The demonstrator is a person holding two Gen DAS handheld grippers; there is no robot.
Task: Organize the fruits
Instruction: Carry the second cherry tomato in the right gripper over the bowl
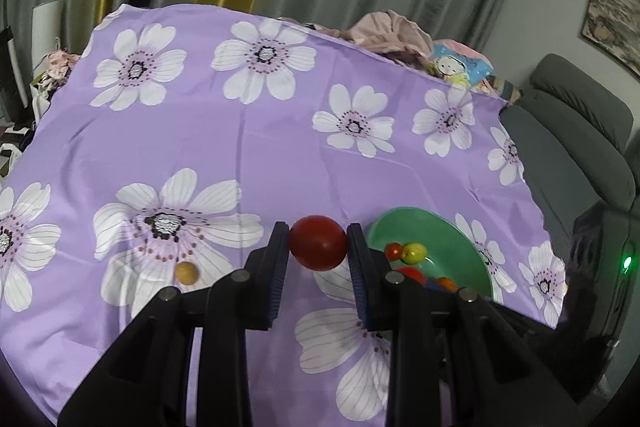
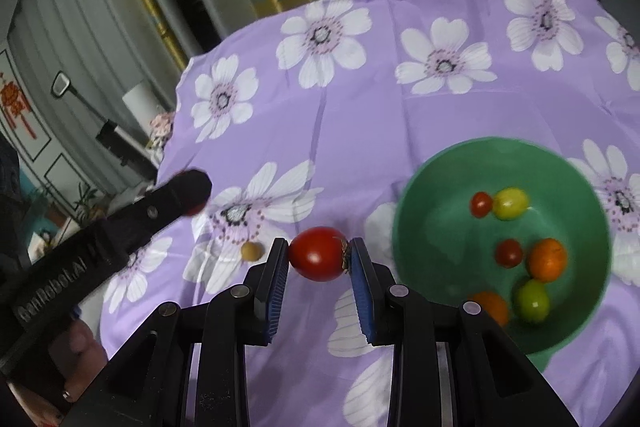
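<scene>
While both grippers hang over the flowered cloth, each clamps a small red fruit short of the bowl.

Left gripper (image 1: pixel 318 241): clenched on a smooth red ball fruit (image 1: pixel 318 242), the pads pressing its two sides, carried above the purple cloth (image 1: pixel 240 147).

Right gripper (image 2: pixel 319 254): clenched on a red tomato (image 2: pixel 318 253), its dried stem end against the right-hand pad, also clear of the cloth.

Green bowl (image 2: pixel 424 187): just to the right of both grippers, already holding several small tomatoes and citrus, red, yellow, green and orange.

Left behind: one small tan fruit (image 1: pixel 186 272) lies alone on a white flower, near the left gripper.

Handling: both held fruits look light, round and glossy, so likely to slip or roll if pinched off centre; the tomato is probably thin-skinned and soft, bruising under a hard squeeze.

Where to hold: across the widest middle, as now, with gentle pressure only.

Setting down: a low release into a bare part of the bowl would probably spare the fruit.
</scene>
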